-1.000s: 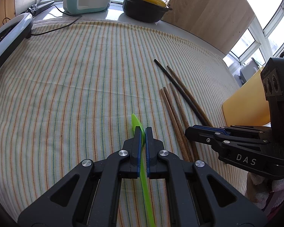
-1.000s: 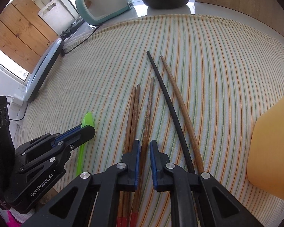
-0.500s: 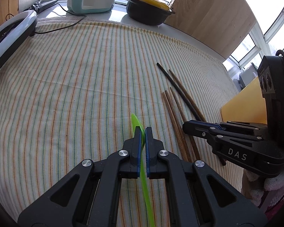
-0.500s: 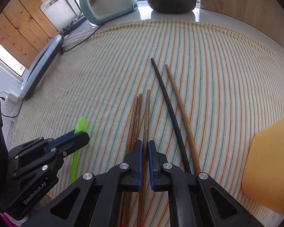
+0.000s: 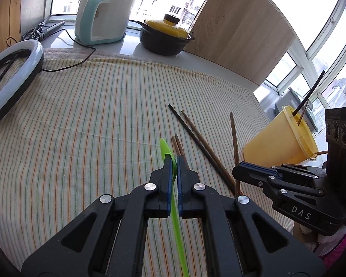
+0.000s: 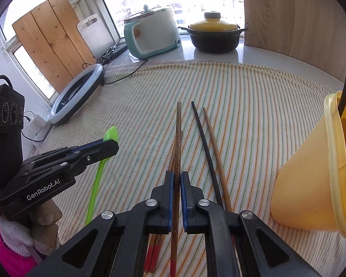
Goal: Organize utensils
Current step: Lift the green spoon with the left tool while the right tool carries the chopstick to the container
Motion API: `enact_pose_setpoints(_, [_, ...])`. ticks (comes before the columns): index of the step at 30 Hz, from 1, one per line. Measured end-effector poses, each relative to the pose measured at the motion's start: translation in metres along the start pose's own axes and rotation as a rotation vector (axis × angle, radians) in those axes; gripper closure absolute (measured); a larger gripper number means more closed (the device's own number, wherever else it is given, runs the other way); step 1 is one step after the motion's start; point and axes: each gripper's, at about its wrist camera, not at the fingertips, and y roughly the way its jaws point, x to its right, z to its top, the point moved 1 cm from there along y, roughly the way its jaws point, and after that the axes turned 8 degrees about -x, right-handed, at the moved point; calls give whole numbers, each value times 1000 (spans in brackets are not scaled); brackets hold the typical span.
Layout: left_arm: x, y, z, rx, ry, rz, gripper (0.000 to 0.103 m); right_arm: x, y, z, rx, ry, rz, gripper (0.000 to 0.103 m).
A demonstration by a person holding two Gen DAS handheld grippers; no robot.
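Gripping a slim bright green plastic spoon [image 5: 175,210] between its blue-lined pads, the left gripper [image 5: 172,159] has its jaws closed tight on the handle, with the spoon's bowl poking out just past the fingertips and the rest of the handle trailing back under the black frame; in the right wrist view the spoon [image 6: 98,173] hangs slanted above the striped cloth [image 6: 253,120]. The right gripper [image 6: 177,175] is likewise clamped, its jaws pinched on a single dark brown wooden chopstick [image 6: 178,143] whose far end is tilted up off the cloth and whose red-painted end runs back beneath the frame. Under it lie two more brown wooden chopsticks with red ends [image 6: 154,252], side by side on the cloth. Just to their right rest a thin black chopstick [image 6: 204,143] and a lighter brown wooden chopstick [image 6: 215,154], nearly parallel and close together. A yellow plastic cup [image 6: 311,180] stands at the right edge of the cloth with a dark stick leaning inside it. At the far side, off the cloth, stand a white and teal electric cooker [image 5: 102,19] and a black pot with a yellow lid [image 5: 165,37], and a pale ring-shaped lamp [image 5: 10,73] rests at the left.
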Motion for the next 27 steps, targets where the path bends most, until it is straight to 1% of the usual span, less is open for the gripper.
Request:
enact_pose_setpoints(5, [16,-16,5,41,28,-20,102,0,-25,-9,58,-15,-1,99])
enact_pose_setpoints(13, [51,-41,12,133,106,-31,102,11,-66,-21,165,-7,-8,100])
enact_pose_setpoints(17, [71,-47,17,157,136,-59,102,19,-88,-27,209,6,3,100])
enact_pose_setpoints(27, [125,-54,28,208,223,-93,102,45,-151,-40,334,27,20,100])
